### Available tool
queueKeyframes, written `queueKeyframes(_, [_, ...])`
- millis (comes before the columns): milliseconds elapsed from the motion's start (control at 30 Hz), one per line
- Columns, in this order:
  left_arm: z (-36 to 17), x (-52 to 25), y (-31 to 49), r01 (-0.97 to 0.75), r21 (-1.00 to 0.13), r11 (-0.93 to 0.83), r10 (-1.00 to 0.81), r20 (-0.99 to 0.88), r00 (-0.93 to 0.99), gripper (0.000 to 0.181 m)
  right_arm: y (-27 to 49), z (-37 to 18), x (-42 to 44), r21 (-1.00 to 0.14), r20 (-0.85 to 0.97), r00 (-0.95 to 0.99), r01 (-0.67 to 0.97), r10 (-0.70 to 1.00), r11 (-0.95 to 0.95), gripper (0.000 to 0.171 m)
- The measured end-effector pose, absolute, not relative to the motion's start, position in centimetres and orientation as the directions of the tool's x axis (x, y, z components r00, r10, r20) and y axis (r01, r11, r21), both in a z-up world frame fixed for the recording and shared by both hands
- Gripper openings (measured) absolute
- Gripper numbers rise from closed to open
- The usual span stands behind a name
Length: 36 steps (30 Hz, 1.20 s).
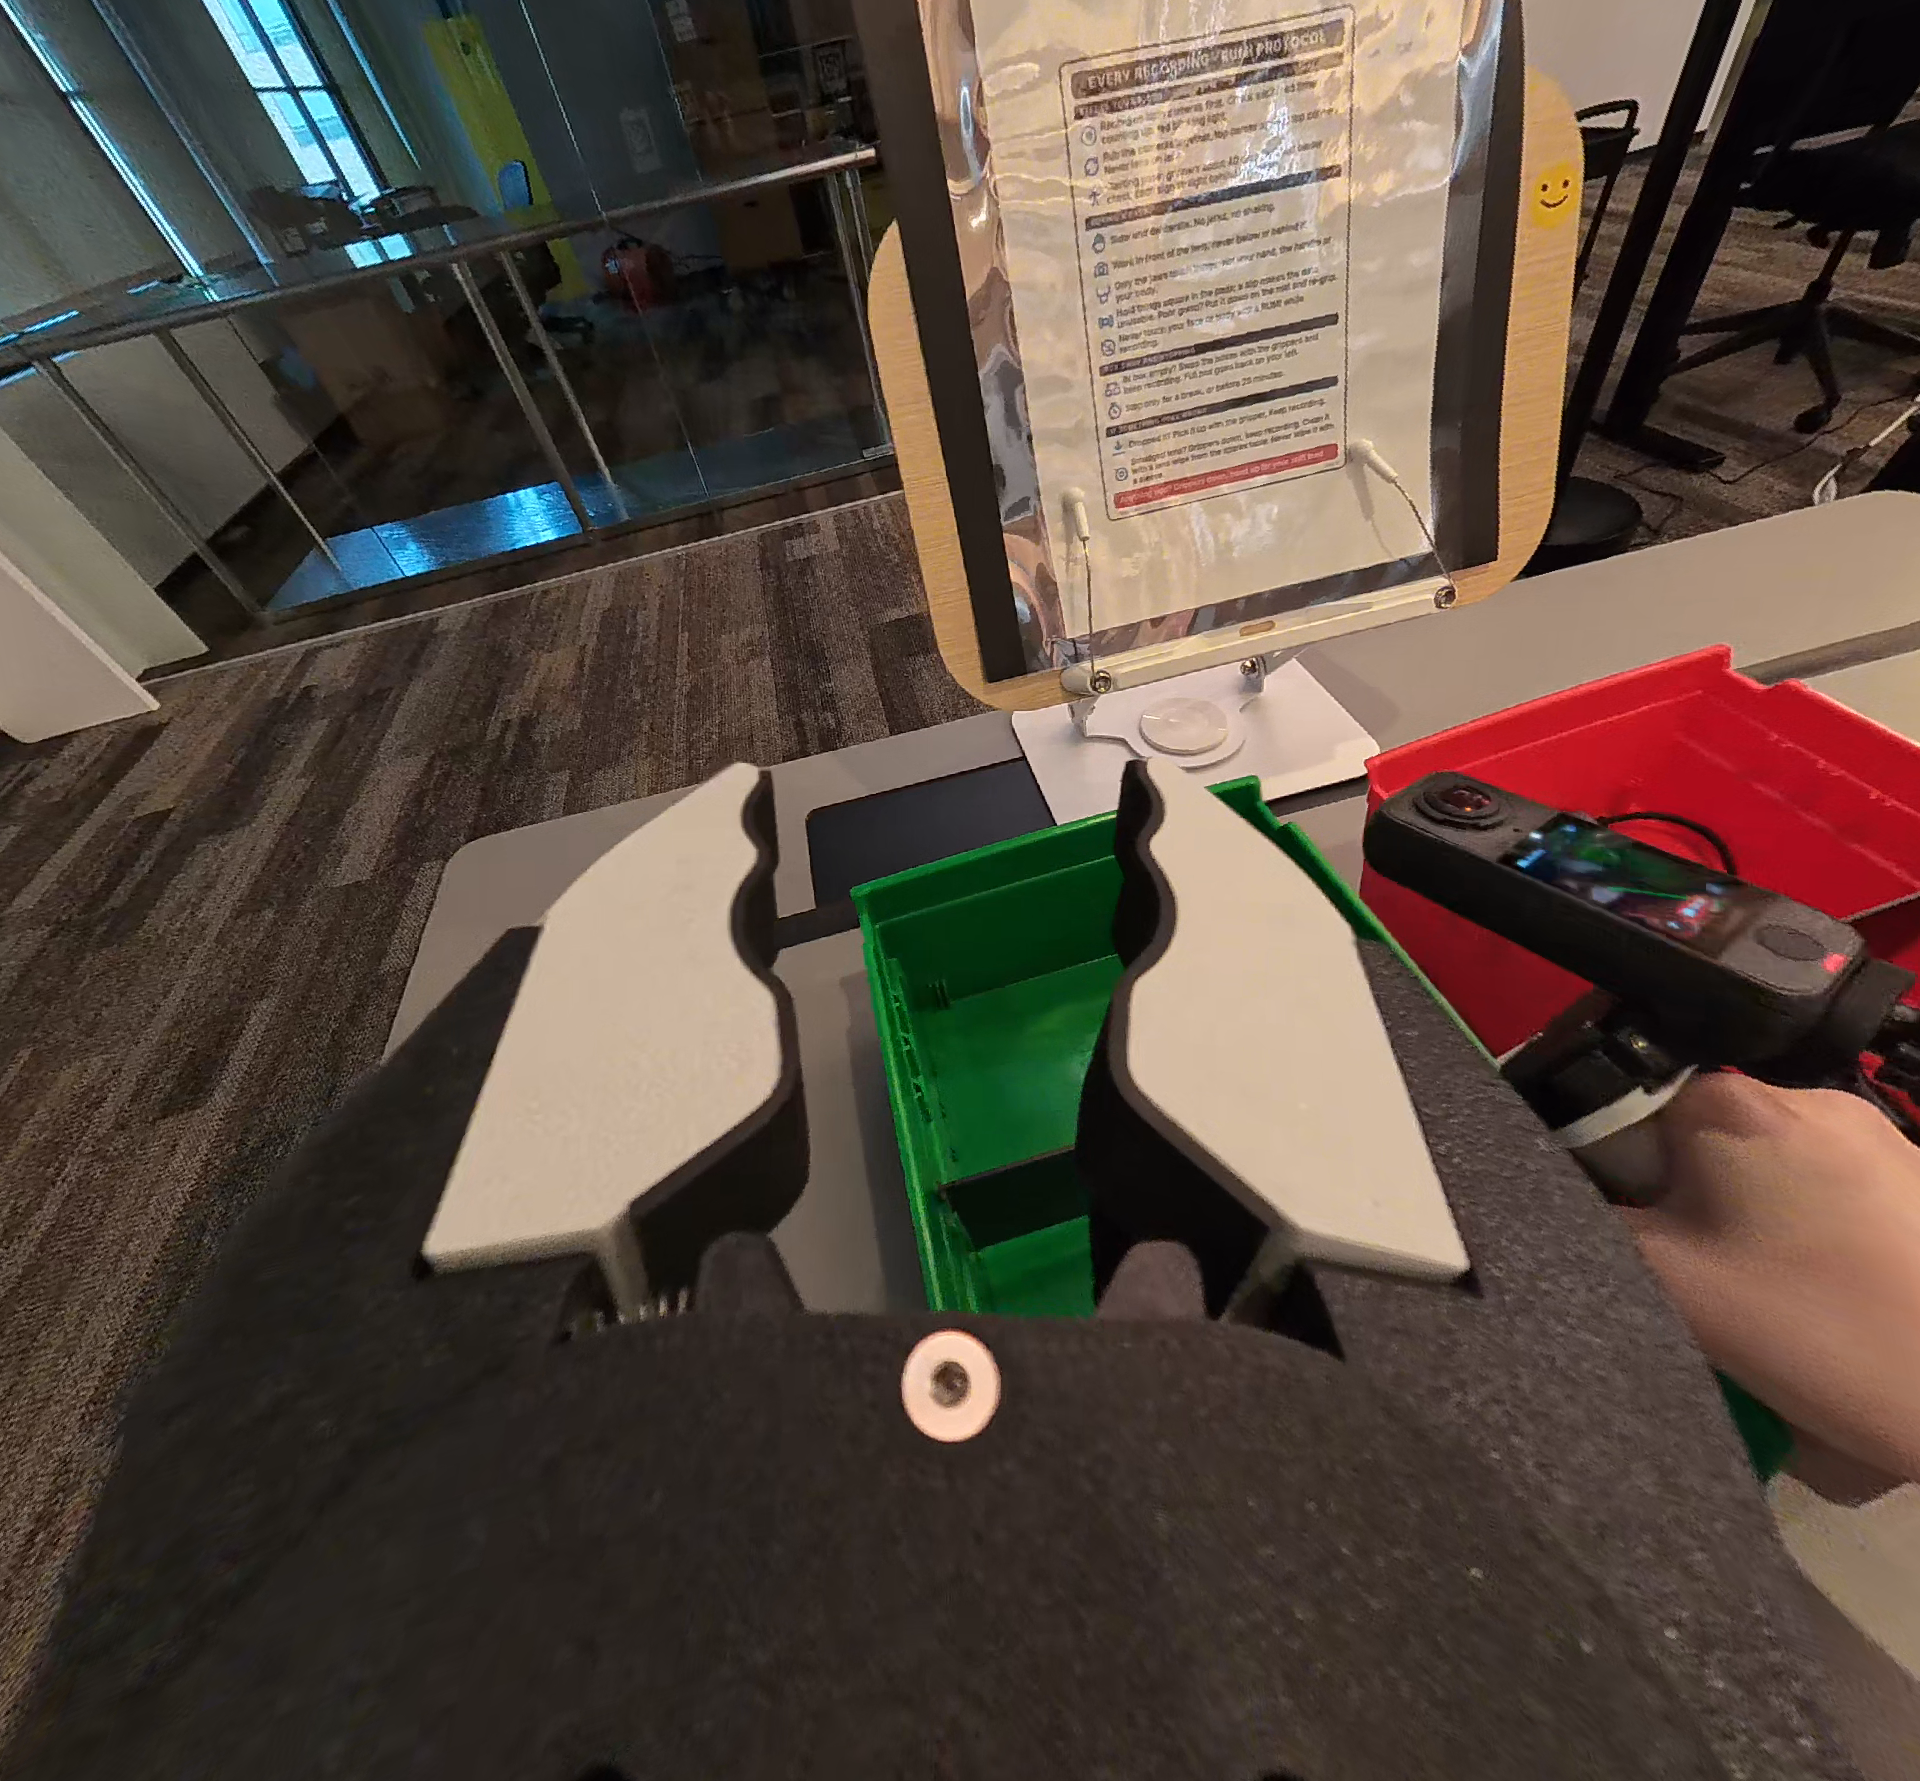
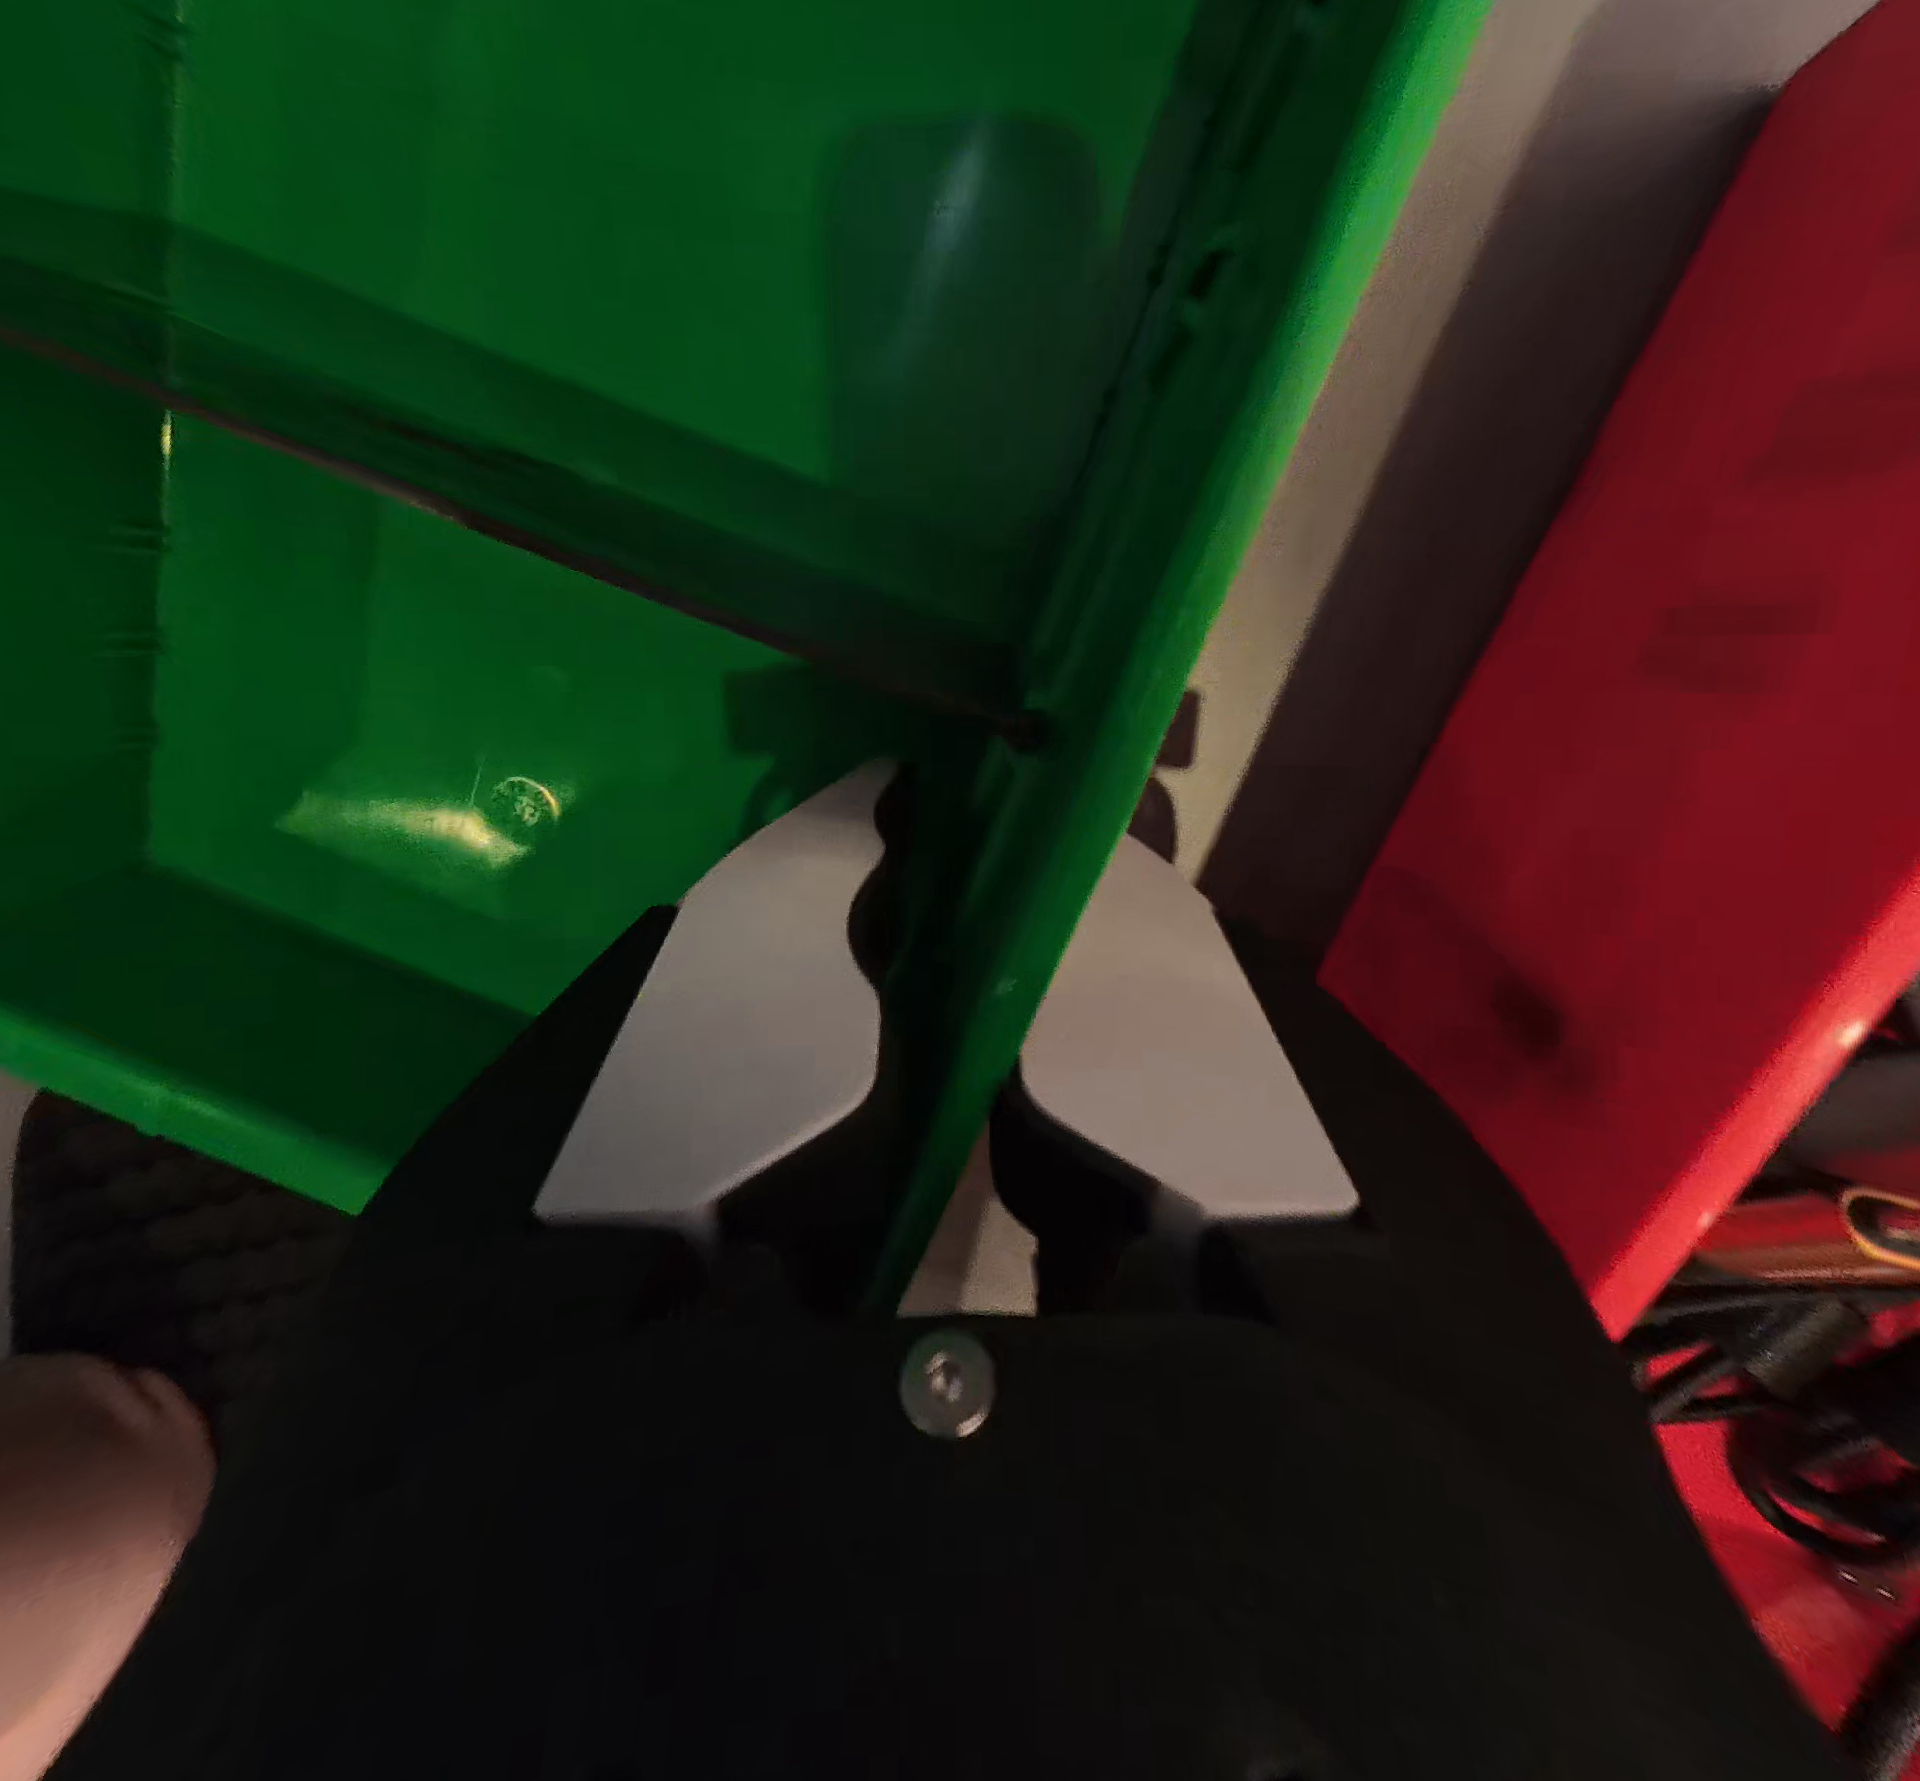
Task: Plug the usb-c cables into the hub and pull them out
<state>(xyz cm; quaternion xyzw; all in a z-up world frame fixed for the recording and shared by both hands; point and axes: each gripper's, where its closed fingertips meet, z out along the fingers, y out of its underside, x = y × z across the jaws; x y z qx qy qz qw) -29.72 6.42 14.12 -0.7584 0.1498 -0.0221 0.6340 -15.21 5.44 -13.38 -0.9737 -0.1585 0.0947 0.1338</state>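
Note:
My left gripper [image 1: 948,796] is open and empty, held above the left side of an empty green bin [image 1: 997,1014] with a dark divider [image 1: 1006,1172]. My right gripper [image 2: 1023,796] is shut on the green bin's right wall [image 2: 1143,588], one finger inside and one outside. In the left wrist view only its camera body [image 1: 1621,910] and the hand holding it show. A red bin [image 1: 1662,775] stands right of the green one; dark cables [image 2: 1787,1368] lie in it. No hub is in view.
A stand with a laminated sheet [image 1: 1205,277] rises behind the bins on the grey table [image 1: 1766,568]. A black pad [image 1: 925,827] lies left of its base. The table's left edge drops to carpet floor [image 1: 312,900]. Office chairs [image 1: 1818,225] stand at the far right.

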Motion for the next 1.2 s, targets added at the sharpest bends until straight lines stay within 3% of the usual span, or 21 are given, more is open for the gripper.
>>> queueKeyframes(467, [14.3,-28.0,6.1,-0.258,-0.957,-0.131,-0.274,-0.215,0.937,0.061,5.6,-12.6,-16.1,-0.239,-0.185,0.883,0.386,0.432,-0.891,0.011])
queueKeyframes(800, [15.9,-25.1,2.4,-0.246,-0.964,-0.095,-0.392,-0.191,0.900,0.069,7.8,-5.3,-13.7,-0.360,-0.259,0.852,0.352,0.455,-0.864,0.010])
queueKeyframes(933, [18.3,-24.7,-1.3,-0.098,-0.993,-0.059,-0.470,-0.059,0.881,0.084,8.9,0.8,-8.1,-0.458,-0.264,0.862,0.283,0.432,-0.843,0.010])
queueKeyframes(1067, [21.7,-24.9,-5.2,0.091,-0.994,0.051,-0.579,0.045,0.814,0.081,8.5,5.8,2.1,-0.571,-0.231,0.905,0.171,0.357,-0.803,0.009])
queueKeyframes(1200, [20.3,-23.3,-5.3,0.046,-0.999,-0.024,-0.642,0.051,0.765,0.084,5.5,6.0,14.6,-0.633,-0.214,0.963,-0.009,0.164,-0.774,0.010])
